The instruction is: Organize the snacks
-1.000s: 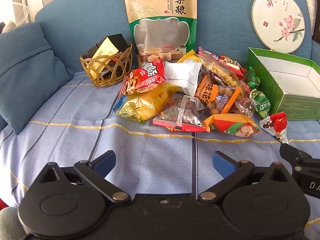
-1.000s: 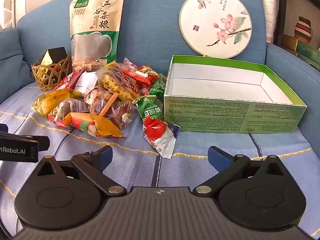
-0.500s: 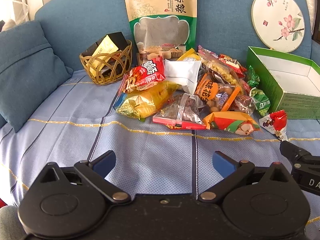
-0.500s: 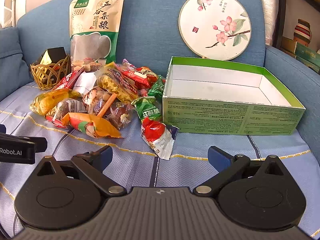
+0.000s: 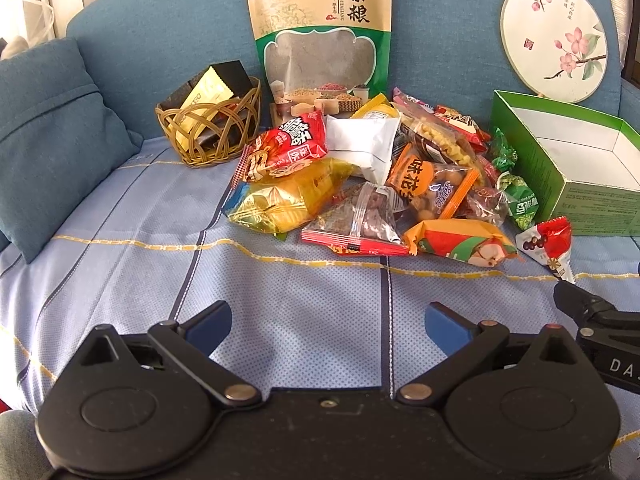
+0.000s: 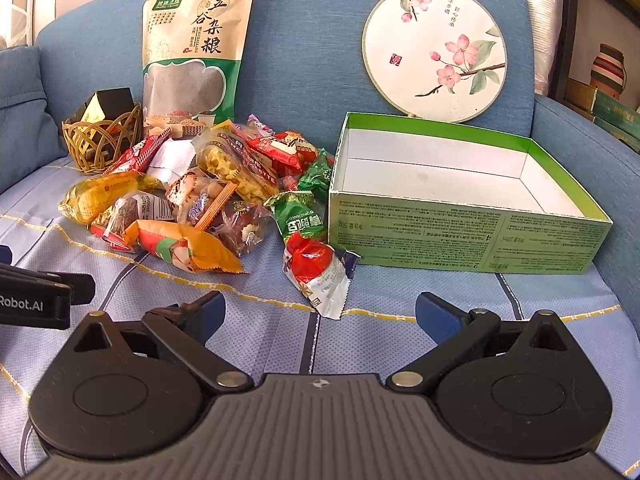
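A heap of snack packets [image 5: 372,184] [image 6: 208,196] lies on a blue sofa cover. An empty green box [image 6: 460,208] [image 5: 568,160] with a white inside stands to the right of the heap. A red and white candy packet [image 6: 318,276] [image 5: 546,240] lies nearest the box's front left corner. My right gripper [image 6: 320,314] is open, low over the cover, just short of that packet. My left gripper [image 5: 328,326] is open too, with nothing between its fingers, in front of an orange packet [image 5: 460,240] and a yellow packet [image 5: 288,200].
A wicker basket [image 5: 208,132] with dark boxes sits behind the heap at the left. A tall grain pouch [image 5: 320,32] and a round painted fan [image 6: 434,50] lean on the sofa back. A blue cushion [image 5: 44,136] lies at far left.
Both grippers have crept slightly toward the snacks, and both views have tipped a little, so the heap sits lower in frame. Both stay open.
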`<state>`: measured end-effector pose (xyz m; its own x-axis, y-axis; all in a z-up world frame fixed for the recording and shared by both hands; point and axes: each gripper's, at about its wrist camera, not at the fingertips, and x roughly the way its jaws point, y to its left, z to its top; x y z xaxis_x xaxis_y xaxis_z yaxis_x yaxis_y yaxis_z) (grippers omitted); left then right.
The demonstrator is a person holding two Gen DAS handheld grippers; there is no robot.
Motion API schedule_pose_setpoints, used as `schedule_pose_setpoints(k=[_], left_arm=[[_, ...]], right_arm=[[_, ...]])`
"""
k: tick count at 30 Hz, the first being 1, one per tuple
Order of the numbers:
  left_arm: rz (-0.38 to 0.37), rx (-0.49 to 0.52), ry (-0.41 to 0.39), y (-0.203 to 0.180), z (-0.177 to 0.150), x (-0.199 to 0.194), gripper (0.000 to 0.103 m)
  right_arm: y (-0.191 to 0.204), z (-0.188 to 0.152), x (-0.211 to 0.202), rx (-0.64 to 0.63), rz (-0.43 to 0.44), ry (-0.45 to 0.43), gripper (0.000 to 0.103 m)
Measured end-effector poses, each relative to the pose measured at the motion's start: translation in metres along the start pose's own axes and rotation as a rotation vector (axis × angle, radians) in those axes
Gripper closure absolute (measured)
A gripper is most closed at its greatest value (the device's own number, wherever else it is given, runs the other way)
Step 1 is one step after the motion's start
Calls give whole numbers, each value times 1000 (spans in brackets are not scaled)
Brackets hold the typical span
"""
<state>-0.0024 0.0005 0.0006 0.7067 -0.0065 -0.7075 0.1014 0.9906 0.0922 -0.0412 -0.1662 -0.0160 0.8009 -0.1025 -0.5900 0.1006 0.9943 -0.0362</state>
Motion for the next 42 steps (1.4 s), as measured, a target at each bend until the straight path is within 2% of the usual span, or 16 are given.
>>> schedule_pose_setpoints(k=[20,22,25,27,30,33,36,38,39,40,41,42], left_arm=[[-21,3,-3,-1,-1,1,0],[-58,-14,1,3,0,2,0],[-124,-81,49,16,4,8,0],[-160,-106,53,23,8,8,0],[-194,-94,18,24,13,2,0],[-278,-109,-12,17,22,-3,0],[-373,-138,4,2,31,4,0],[-380,-158,26,-13,39,17,0],[-372,-182,47,-17,41,25,12],[-368,-222,71,-20,43,33,14],[-362,-273,96,-20,45,41,14],[-366,-329,115,-19,45,48,20]], right_arm=[[0,0,1,-10,0,-11,0],[0,0,0,-5,18,-16,0],[-1,0,1,4,128,-36,0],[0,5,5,-23,169,-5,0],[-3,19,11,-81,192,-17,0],[-16,29,32,-103,195,18,0],[-29,29,53,-64,190,44,0],[-31,27,61,-45,176,62,0],[-30,25,64,-49,179,65,0],[-29,25,66,-56,177,80,24],[-30,24,67,-55,179,106,34],[-33,24,66,-33,190,117,35]])
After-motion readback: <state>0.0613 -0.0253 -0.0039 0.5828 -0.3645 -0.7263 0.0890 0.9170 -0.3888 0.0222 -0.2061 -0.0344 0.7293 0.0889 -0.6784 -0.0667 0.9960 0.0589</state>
